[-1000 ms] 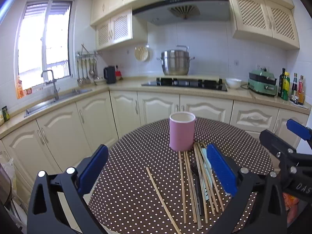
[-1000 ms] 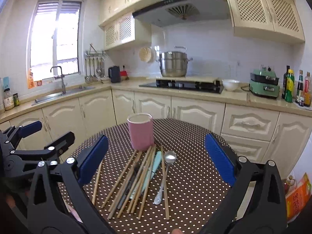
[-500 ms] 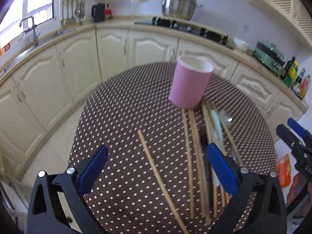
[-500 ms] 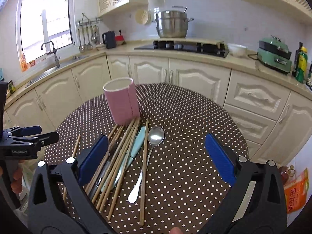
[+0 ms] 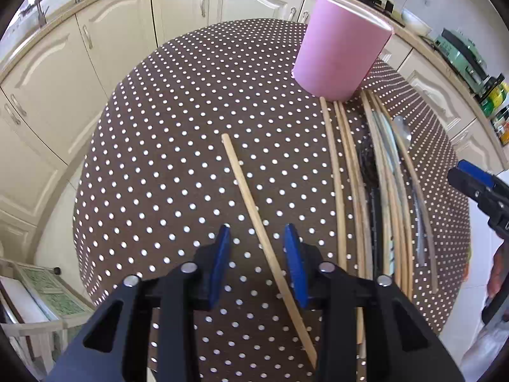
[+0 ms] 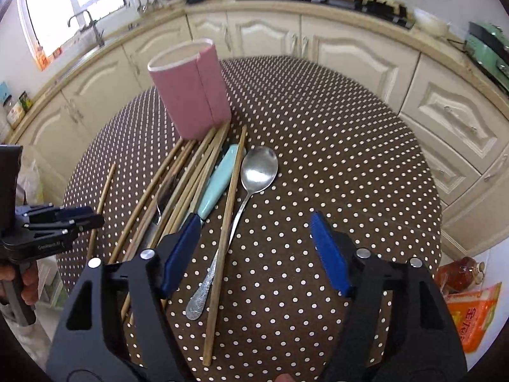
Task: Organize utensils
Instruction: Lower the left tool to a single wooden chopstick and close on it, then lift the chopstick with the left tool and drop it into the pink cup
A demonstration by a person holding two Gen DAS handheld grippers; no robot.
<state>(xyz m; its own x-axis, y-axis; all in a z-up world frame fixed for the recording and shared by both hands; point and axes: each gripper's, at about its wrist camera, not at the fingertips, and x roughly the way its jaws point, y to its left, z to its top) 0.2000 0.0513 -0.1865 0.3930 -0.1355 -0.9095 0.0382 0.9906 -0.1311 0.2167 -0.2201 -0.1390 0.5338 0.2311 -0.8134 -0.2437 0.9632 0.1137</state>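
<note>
We are looking down on a round table point(image 5: 165, 146) with a brown dotted cloth, and its left half is lying bare out to the curved edge, with cream cabinets point(image 5: 105, 31) standing behind that edge. Our left gripper point(image 5: 258, 238) is hanging low over the near part of the table, with its blue fingers point(image 5: 222, 248) narrowed but not closed, and a single chopstick point(image 5: 251, 203) is passing between them; we cannot tell whether the pads are touching it. This chopstick is lying apart from the others, with its long axis running from the near right to the far left, and its far end is pointing into the bare cloth. To the right of it, the bundle of chopsticks point(image 5: 340, 197) is lying with the long axes running near to far, the far ends reaching almost to the pink holder point(image 5: 340, 47), which is standing upright at the far side of the table. In the right wrist view, our right gripper point(image 6: 254, 219) is being held wide open above the near edge, holding nothing. Between its fingers point(image 6: 327, 251) a metal spoon point(image 6: 254, 175) is lying with its bowl far and its handle near, just beside one chopstick that is touching it. A utensil with a pale teal handle point(image 6: 218, 181) is lying in the bundle, pointing toward the holder. The right part of the cloth is open out to the rim.
</note>
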